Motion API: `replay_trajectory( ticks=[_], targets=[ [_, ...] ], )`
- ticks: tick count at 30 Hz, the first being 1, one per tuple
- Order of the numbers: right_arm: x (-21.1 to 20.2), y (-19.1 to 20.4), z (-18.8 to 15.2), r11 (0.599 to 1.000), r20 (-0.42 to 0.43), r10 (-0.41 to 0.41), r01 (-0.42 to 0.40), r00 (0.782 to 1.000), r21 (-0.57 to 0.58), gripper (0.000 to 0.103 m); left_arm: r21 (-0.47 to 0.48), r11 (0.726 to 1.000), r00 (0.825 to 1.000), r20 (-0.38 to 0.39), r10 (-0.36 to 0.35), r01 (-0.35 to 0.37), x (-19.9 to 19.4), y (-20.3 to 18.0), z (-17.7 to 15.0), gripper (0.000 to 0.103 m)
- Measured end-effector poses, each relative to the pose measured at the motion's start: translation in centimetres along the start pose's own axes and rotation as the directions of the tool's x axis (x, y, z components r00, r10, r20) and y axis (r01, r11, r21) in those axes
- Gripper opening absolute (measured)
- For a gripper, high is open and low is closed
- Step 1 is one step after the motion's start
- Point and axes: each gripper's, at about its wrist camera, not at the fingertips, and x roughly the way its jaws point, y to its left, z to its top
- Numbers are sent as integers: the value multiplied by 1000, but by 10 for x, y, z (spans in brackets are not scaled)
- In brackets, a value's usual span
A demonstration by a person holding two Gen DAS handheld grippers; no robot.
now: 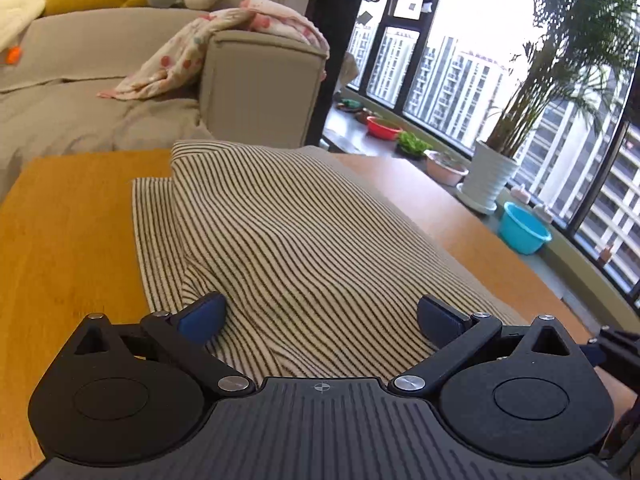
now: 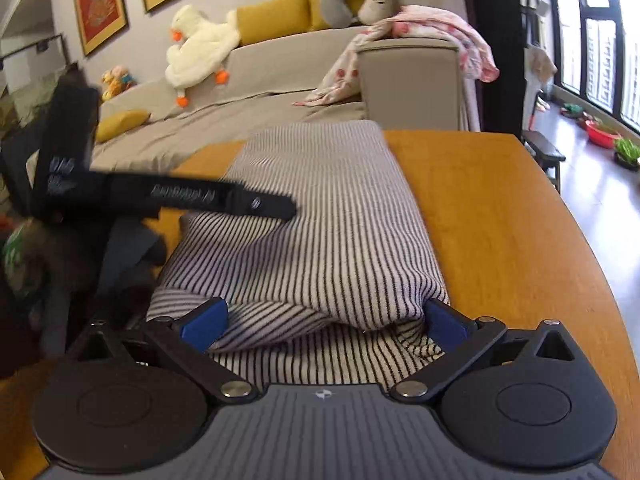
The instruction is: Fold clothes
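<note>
Both hand-held grippers stand open: the left hand-held gripper (image 1: 320, 320) and right hand-held gripper (image 2: 324, 326) straddle the near edge of the striped garment (image 1: 288, 232), folded on the wooden surface (image 2: 500, 220), its long axis running up-frame away from both.

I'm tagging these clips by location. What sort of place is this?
Most likely a home living room in a high-rise flat: a sofa with plush toys, a wooden table, and windows facing apartment towers.

Striped garment (image 2: 320, 220) on wooden table (image 2: 500, 240)
</note>
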Motion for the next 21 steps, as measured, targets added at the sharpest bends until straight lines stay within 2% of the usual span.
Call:
replay_trajectory(
  ticks=[3, 6, 8, 11, 13, 16, 19, 21],
  targets=[
    [-6, -9, 2, 999, -10, 42, -42, 999, -9, 103, 11, 1000, 1000, -16, 15, -15, -11, -2, -4, 103],
    [-18, -21, 9, 998, -16, 59, -59, 998, -19, 103, -34, 999, 999, -44, 3, -5, -28, -6, -11, 103],
    [-26, -26, 16, 999, 19, 35, -34, 999, -23, 103, -84, 996, 998, -51, -36, 32, -38, -5, -14, 103],
    [-27, -32, 26, 998, 68, -29, 33, 997, -49, 103, -120, 992, 997, -61, -54, 46, -47, -7, -21, 103],
    [-14, -36, 28, 995, 45, -76, 79, 996, -69, 103, -103, 994, 996, -77, -45, 37, -48, -10, -26, 103],
    [5, -33, 20, 987, -51, -130, 124, 990, -106, 103, -50, 998, 996, -83, -30, 26, -50, -14, -30, 103],
    [0, -27, 8, 984, -45, -134, 128, 990, -125, 103, -19, 1000, 997, -78, -24, 23, -48, -15, -31, 103],
    [-2, -25, -2, 982, -77, -138, 127, 987, -138, 103, 4, 1000, 998, -69, -13, 13, -44, -17, -30, 103]
  ],
)
